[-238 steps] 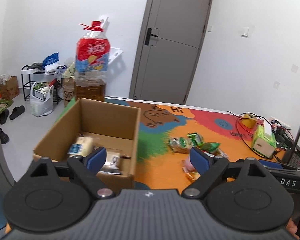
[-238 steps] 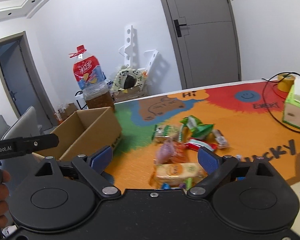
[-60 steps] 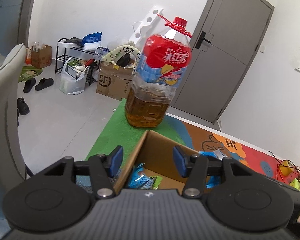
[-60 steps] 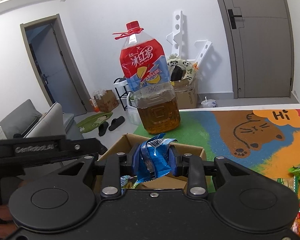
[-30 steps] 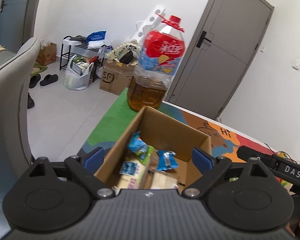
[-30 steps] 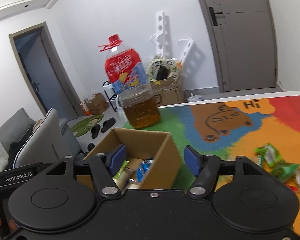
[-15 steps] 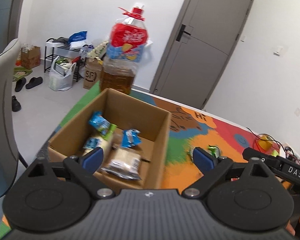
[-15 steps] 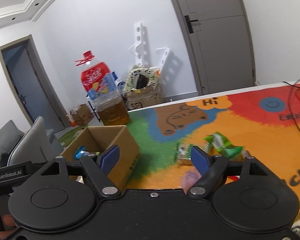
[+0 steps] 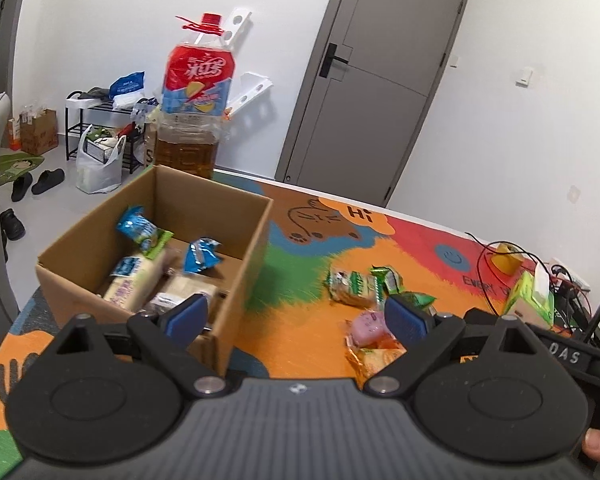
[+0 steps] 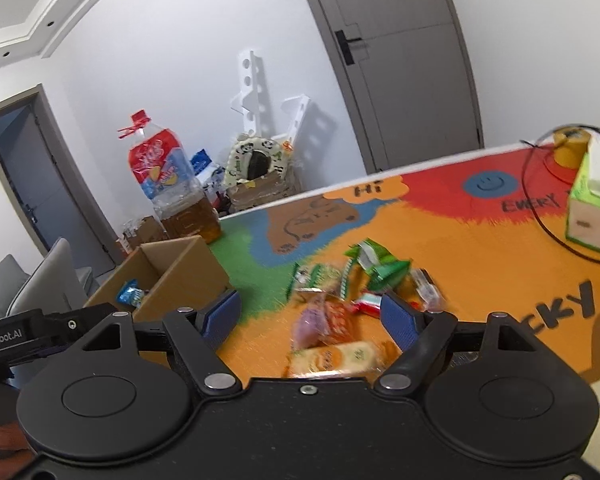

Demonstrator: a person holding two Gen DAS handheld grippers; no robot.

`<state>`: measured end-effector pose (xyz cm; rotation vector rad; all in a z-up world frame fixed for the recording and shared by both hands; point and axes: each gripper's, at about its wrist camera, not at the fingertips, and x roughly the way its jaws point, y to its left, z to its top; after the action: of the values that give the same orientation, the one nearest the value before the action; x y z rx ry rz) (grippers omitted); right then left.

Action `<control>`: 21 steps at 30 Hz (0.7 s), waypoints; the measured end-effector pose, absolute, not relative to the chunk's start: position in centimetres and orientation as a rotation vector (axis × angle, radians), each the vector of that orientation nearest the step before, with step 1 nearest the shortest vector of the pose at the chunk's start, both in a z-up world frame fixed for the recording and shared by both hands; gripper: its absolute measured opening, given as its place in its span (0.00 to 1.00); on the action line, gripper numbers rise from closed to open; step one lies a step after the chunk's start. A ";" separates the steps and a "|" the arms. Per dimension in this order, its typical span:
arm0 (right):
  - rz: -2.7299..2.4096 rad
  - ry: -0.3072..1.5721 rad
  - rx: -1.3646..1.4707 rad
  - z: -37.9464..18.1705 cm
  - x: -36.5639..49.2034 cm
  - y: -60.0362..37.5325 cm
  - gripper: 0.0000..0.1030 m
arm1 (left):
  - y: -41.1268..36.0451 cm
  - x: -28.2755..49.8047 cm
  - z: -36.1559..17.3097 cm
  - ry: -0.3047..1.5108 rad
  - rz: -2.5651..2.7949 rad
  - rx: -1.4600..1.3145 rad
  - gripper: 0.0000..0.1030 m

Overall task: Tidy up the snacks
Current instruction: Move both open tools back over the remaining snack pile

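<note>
Since a second ago, the left gripper (image 9: pixel 296 316) has been swung from above the cardboard box (image 9: pixel 236 280) toward the loose snacks (image 9: pixel 364 288); it is held open, empty. The right gripper (image 10: pixel 310 318), jaws just opened wider, is held open above the snack pile (image 10: pixel 332 320), nothing gripped.

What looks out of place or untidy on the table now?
Several snack packets lie loose in a heap on the colourful mat, outside the cardboard box that already holds others. Nothing appears spilled or damaged.
</note>
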<state>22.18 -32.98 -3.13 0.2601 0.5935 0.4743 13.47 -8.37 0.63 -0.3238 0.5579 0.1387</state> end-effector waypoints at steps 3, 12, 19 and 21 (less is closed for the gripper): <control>0.453 0.606 0.263 -4.0 22.3 -33.7 0.70 | -9.5 14.0 0.2 0.571 0.101 -0.309 0.90; 0.416 0.617 0.263 -5.8 22.4 -35.3 0.63 | -12.6 15.8 -1.3 0.593 0.054 -0.269 0.86; 0.424 0.667 0.280 -8.4 23.3 -36.0 0.45 | -13.6 18.1 -3.2 0.621 0.051 -0.268 0.78; 0.423 0.682 0.278 -9.0 23.7 -35.9 0.43 | -13.6 18.7 -3.6 0.627 0.049 -0.269 0.76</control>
<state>23.69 -35.91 -9.03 0.2782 0.6822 0.4232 18.67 -13.57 -3.64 -0.2687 0.6269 0.0489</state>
